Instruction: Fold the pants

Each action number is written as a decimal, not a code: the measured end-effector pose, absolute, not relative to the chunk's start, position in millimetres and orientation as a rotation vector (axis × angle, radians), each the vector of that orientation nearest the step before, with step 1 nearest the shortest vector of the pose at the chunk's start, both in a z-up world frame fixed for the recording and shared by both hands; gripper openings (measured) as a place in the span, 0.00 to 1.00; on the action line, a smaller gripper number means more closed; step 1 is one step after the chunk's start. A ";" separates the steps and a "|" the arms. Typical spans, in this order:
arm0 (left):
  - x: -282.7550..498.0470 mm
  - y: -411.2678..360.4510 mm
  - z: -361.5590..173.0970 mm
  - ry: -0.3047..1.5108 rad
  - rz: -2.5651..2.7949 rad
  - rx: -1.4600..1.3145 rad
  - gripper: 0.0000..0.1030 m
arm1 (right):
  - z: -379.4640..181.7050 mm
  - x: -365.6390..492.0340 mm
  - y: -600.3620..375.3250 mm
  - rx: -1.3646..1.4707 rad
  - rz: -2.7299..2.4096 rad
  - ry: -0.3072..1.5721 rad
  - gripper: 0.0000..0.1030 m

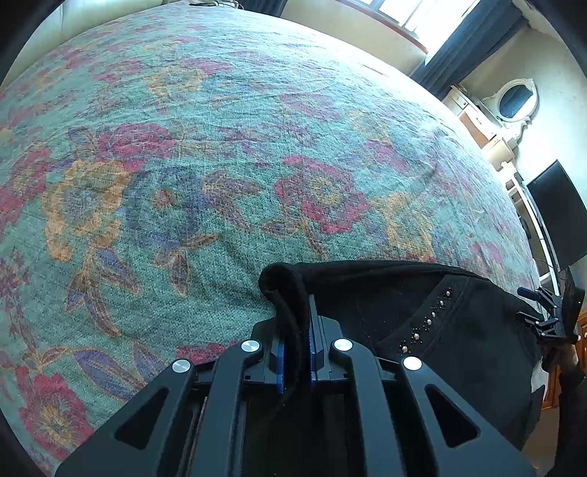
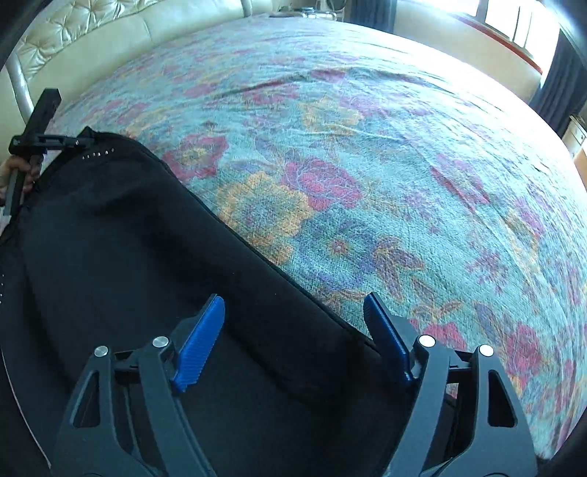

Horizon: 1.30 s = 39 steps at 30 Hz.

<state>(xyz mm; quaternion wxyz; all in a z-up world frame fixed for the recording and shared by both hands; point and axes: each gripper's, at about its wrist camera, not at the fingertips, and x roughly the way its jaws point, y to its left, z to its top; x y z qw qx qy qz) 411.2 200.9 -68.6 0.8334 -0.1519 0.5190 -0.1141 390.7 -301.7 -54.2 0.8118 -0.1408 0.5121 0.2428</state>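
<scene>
Black pants (image 1: 422,293) with a row of small studs lie along the near edge of a floral bedspread (image 1: 220,165). My left gripper (image 1: 295,330) is shut on a bunched corner of the pants, and black fabric is pinched between its blue pads. In the right wrist view the pants (image 2: 128,238) stretch from the lower middle to the upper left. My right gripper (image 2: 293,312) hangs open above the pants' edge, and its blue pads (image 2: 200,341) are clear of the cloth. The left gripper (image 2: 40,141) shows at the far end, held by a hand.
The bedspread (image 2: 367,165) covers a wide bed. A cream tufted headboard (image 2: 91,33) runs along the far left. A window with dark curtains (image 1: 477,40), a dresser with an oval mirror (image 1: 513,99) and a dark screen (image 1: 561,212) stand beyond the bed's right side.
</scene>
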 end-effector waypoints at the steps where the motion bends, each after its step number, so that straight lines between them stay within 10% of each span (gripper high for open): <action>1: 412.7 202.6 -69.4 1.109 -0.242 -0.338 0.11 | -60.8 393.8 -301.4 -0.303 0.524 1.123 0.65; 4: 412.8 202.2 -66.5 1.114 -0.234 -0.338 0.08 | -56.4 392.0 -296.2 -0.261 0.553 1.134 0.14; 8: 395.9 198.7 -45.6 1.026 -0.240 -0.312 0.06 | -30.1 362.1 -287.4 -0.343 0.503 1.022 0.09; 21: 209.1 242.5 14.2 0.778 -0.475 -0.601 0.07 | 28.9 112.7 -280.8 -0.485 0.431 0.635 0.09; 25: 150.5 250.2 -28.2 0.901 -0.445 -0.647 0.29 | -15.2 65.5 -276.1 -0.490 0.470 0.755 0.15; 31: 91.1 275.2 -56.6 0.913 -0.305 -0.874 0.65 | -14.7 45.8 -298.3 -0.095 0.492 0.875 0.62; 39: 101.5 245.5 -47.4 0.836 -0.238 -0.967 0.76 | -42.8 47.7 -346.5 0.664 0.368 1.013 0.63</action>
